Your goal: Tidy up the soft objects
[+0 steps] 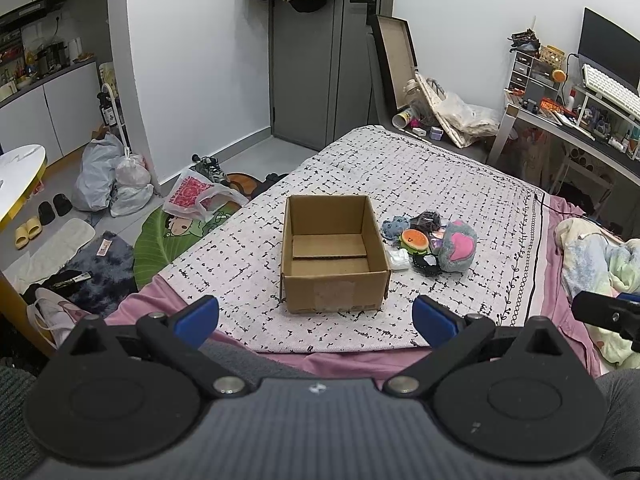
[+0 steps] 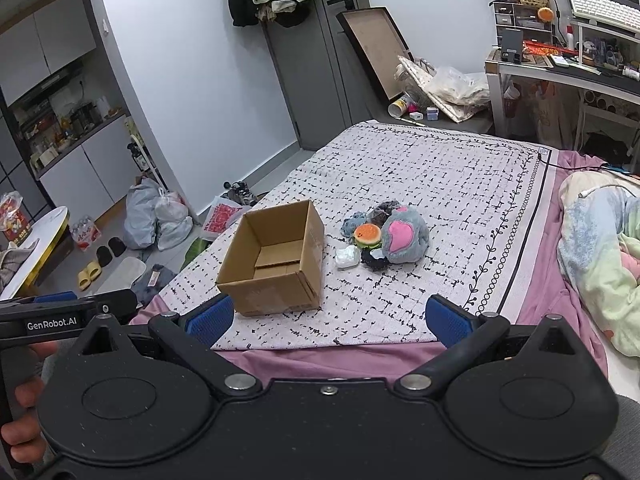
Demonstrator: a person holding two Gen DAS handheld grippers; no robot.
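Several small plush toys [image 2: 384,236] heaped beside an empty cardboard box [image 2: 276,264]; both tongs [image 1: 316,320] [image 2: 340,320] spread wide.

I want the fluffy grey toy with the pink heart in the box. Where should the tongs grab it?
Probably pinch the grey plush across its rounded top, coming down from above with the right tongs. Its far-right side is free; the burger toy crowds its left.

Pale walls [image 1: 192,60] meet a grey door [image 1: 304,80]; a bed [image 1: 440,184] fills the middle, a desk [image 1: 560,120] stands right, bags [image 1: 108,176] litter the floor [image 1: 72,216] left.
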